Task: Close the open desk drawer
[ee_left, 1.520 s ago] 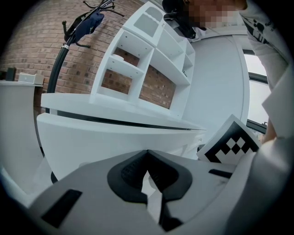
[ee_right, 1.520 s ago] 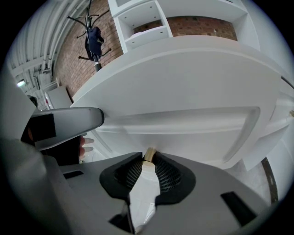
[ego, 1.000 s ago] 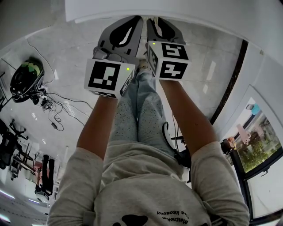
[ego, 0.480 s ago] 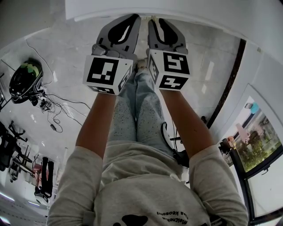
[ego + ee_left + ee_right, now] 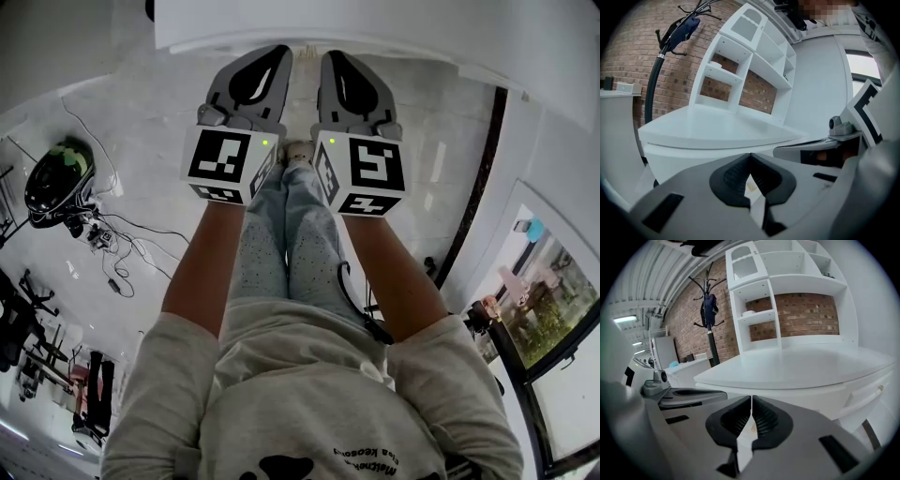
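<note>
The left gripper point(image 5: 750, 157) has its jaws together, dark ribbed pads meeting at the tips with nothing between them. The right gripper point(image 5: 751, 401) is closing down to a thin slit, and nothing is between its jaws either. Both point at the white desk point(image 5: 797, 366) from just in front of its edge, side by side and close together.

Each gripper carries a cube of black-and-white square markers, the left cube point(image 5: 228, 167) and the right cube point(image 5: 361, 176). The markers are patterns rather than letters, and a small green light glows on each. The only writing is a line of print low on the person's grey sweatshirt point(image 5: 309, 394), upside down and too small to read reliably.

The drawer point(image 5: 865, 397) shows in the right gripper view, under the desktop at the far right, with a small handle point(image 5: 879, 389) on its front. Its front seems to run in line with the desk's front, but I cannot tell whether it is fully home.

Behind the desk stand a white shelf unit point(image 5: 787, 287), a brick wall point(image 5: 801, 310) and a coat stand point(image 5: 708, 310). A helmet point(image 5: 58, 183) and loose cables point(image 5: 122, 244) lie on the floor.

Compared with a second ago, the right cube looks larger and sits lower in the head view, now about level with the left cube rather than above it.
</note>
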Motion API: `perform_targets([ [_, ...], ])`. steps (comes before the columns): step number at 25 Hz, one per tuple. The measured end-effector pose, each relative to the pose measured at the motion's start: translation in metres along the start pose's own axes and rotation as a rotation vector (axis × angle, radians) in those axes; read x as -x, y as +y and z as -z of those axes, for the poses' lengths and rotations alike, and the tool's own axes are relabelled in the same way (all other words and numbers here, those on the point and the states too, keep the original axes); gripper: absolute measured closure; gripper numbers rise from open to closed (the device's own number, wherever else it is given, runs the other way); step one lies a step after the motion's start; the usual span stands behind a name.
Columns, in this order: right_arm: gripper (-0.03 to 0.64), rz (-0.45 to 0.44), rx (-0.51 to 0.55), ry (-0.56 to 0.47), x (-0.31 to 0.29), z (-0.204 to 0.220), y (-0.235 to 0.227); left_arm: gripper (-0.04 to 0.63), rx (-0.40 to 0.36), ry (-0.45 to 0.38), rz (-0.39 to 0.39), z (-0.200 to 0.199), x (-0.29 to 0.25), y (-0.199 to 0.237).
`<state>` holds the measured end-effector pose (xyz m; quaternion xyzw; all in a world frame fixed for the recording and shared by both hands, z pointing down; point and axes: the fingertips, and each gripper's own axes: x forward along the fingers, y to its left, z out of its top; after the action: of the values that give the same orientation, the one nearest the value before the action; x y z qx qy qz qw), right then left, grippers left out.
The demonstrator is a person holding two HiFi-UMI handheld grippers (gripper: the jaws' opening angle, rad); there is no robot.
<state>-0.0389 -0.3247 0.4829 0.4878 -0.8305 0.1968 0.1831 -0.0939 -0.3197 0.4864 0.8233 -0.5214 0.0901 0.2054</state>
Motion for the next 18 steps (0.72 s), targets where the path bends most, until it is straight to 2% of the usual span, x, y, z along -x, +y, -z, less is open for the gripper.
perform_targets([
  [11,0.586,-0.034,0.035,-0.116,0.087,-0.075,0.02,0.577,-0.036,-0.098,-0.021,-0.088,0.066,-0.057],
  [18,0.586,-0.047,0.066,-0.187,0.156,-0.12,0.029,0.577,-0.059,-0.112,-0.046,-0.133,0.113,-0.1],
])
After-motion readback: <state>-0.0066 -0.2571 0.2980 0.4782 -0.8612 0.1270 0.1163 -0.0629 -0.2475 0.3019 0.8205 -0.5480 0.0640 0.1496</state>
